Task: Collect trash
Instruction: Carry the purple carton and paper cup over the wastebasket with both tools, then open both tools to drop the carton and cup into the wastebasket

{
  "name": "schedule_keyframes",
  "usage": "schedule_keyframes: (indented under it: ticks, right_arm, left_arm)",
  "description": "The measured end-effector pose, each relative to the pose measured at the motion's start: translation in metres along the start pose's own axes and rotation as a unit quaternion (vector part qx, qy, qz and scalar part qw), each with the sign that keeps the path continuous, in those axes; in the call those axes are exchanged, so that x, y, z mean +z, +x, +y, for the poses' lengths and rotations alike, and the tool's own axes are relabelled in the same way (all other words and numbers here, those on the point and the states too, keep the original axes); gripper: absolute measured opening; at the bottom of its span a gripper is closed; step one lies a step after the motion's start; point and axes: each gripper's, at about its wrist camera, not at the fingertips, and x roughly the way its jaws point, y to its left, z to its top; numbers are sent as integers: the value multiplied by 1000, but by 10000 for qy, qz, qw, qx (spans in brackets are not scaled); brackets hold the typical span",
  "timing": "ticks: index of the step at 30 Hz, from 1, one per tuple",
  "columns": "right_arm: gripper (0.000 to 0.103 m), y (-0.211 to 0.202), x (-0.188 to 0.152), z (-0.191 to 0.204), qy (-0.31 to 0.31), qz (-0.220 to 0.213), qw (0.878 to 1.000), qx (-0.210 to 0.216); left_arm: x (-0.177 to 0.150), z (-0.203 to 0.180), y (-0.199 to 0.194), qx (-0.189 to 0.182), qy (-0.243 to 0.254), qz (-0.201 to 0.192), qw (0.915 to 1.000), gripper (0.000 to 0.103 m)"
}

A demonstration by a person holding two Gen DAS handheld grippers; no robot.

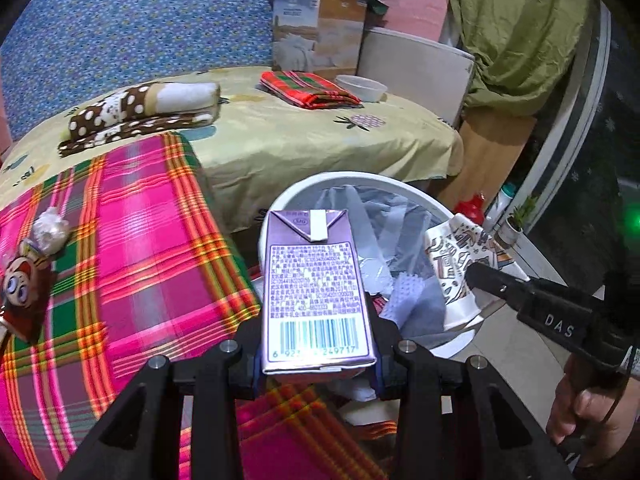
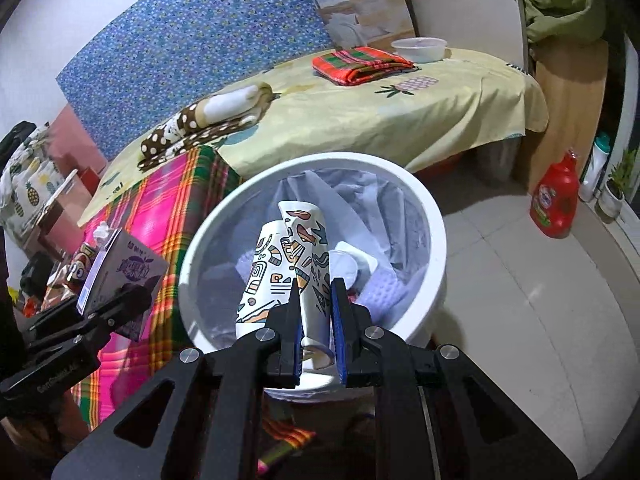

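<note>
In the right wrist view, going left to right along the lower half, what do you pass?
Left claw holding the purple drink carton → patterned paper cup in the right claw over the white bin → red detergent bottle.

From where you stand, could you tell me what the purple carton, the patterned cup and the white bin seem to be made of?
Purple carton: glossy coated paperboard, judging by its folded, taped top flap.
Patterned cup: printed paper, creased flat where it is pinched.
White bin: probably smooth plastic, lined with a thin translucent bag.
</note>
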Motion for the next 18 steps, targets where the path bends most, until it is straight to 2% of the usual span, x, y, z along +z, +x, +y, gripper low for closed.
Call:
schedule_keyframes:
  ticks: [10, 18]
  right_arm:
    - [15, 9, -1, -9, -6, 235, 9997, 3]
    - [16, 13, -1, -12, 22, 300, 9995, -33]
  left_arm:
    - [2, -11, 23, -203, 128, 210, 9995, 40]
    - [4, -15, 30, -313, 136, 235, 9991, 41]
